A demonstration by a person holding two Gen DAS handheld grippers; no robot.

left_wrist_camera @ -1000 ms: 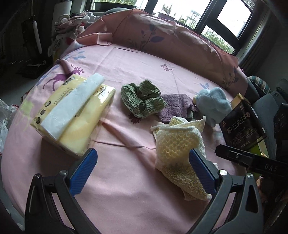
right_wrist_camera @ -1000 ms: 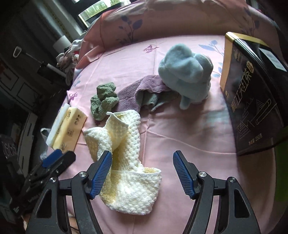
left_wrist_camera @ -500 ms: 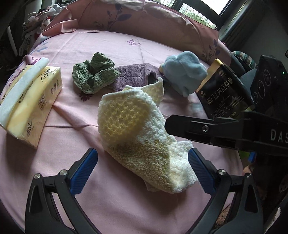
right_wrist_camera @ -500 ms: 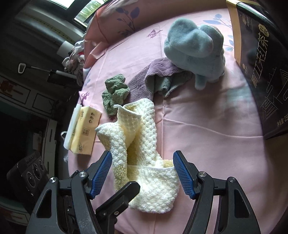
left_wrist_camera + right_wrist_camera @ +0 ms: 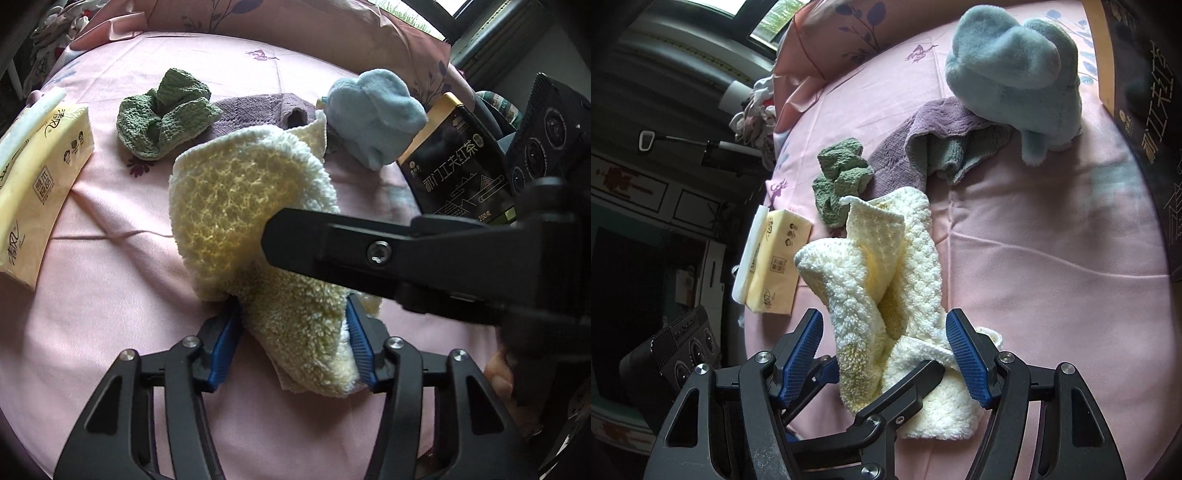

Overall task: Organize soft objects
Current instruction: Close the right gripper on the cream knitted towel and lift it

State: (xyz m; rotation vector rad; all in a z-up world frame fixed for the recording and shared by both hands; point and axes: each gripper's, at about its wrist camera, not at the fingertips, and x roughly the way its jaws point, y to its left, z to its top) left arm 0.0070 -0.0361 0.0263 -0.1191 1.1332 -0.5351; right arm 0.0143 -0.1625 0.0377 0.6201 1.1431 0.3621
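1. While my left tongs [image 5: 293, 341] are closing, the cream towel [image 5: 255, 236] sits bunched between their blue pads, which press into its pile on both sides.
2. My right tongs [image 5: 884, 356] stand wide apart, one pad on either side of that same cream towel near its lower end; neither pad is pressing on it.
3. Seen from the right wrist, one black finger of the left tongs crosses under the towel's near edge, so both tools meet at the same bundle.
4. That towel lies on the pink bed sheet [image 5: 1052, 258], its near end crumpled and its far end folded up into a peak.
5. Beyond it lies a crumpled green cloth [image 5: 164, 114], and just beside that a purple cloth [image 5: 923, 147] lying flat with a grey-green inner fold.
6. A pale blue plush cloth [image 5: 1012, 77] is heaped on the far edge of the purple one, touching it.
7. Left of the towel, well apart, a yellow tissue pack [image 5: 35, 192] rests on the sheet.
8. On the right stands a black box with gold edging and printed characters [image 5: 461, 173], tilted, near the blue plush.
9. A pink pillow with a leaf print [image 5: 295, 29] lines the far side of the bed.
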